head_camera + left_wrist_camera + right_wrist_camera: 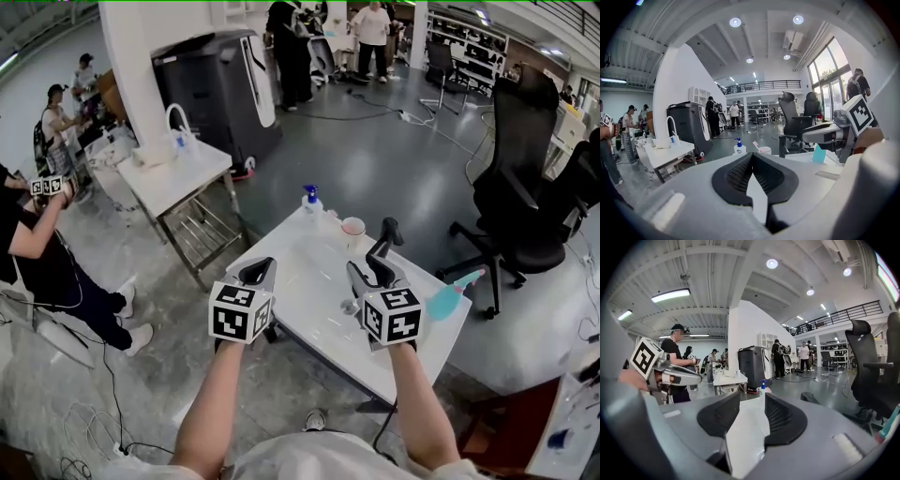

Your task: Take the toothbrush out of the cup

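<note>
Head view: steep look down on a white surface (309, 291), left gripper (258, 273) and right gripper (370, 272) side by side over its near half, both aimed at the far end. Up there, a white cup (353, 230) near the far edge, well beyond the 2 sets of fingers, pump bottle (310, 199) just to its left. Contents of the cup too small to read from here.

Over to the left gripper view. Fingers pressed together at the tips, nothing between them. Dead ahead past the tips: pump bottle left, cup right, and a pink toothbrush (755, 144) poking out of the cup, leaning left.

Now the right gripper view. Fingers spread wide, pinching nothing, only bare surface in the gap and the pump bottle beyond. Cup not clearly made out here.

Step in hand, by the look of it: closing in on the cup. Best done with the spread right fingers: swing a touch right to line up on the cup, come in above the rim, straddle the exposed handle, pinch it high, then lift straight up to avoid tipping the cup. Worth setting the left fingers against the cup wall as a steady, and steering clear of the pump bottle.
</note>
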Tool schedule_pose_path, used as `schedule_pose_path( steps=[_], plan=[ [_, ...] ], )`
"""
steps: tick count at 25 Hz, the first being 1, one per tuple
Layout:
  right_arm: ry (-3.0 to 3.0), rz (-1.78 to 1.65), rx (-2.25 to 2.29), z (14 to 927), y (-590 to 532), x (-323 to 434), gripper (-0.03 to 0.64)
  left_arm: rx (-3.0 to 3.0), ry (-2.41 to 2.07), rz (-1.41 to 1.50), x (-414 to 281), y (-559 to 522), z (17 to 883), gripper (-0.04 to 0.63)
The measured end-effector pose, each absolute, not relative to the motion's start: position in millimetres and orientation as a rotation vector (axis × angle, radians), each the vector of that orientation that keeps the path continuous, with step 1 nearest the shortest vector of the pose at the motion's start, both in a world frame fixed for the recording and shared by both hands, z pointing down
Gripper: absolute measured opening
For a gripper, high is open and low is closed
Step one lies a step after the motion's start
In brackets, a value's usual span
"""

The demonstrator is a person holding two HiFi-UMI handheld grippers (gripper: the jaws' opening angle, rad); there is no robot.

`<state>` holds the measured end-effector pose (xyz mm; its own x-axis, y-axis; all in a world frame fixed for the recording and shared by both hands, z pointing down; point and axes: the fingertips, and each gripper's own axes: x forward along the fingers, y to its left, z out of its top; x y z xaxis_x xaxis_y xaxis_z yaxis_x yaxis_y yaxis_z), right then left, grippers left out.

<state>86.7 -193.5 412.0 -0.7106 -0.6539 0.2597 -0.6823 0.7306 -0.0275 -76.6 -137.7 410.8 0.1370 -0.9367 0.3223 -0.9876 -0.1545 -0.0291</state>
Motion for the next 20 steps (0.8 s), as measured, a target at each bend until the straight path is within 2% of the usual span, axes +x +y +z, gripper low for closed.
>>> schedule_pose_path(
  steps=[20],
  plan=[
    [-2.687,0.182,1.122,416,-263,83,0.185,2.280,-1.854,0.391,-79,-221,419,0.003]
  ],
)
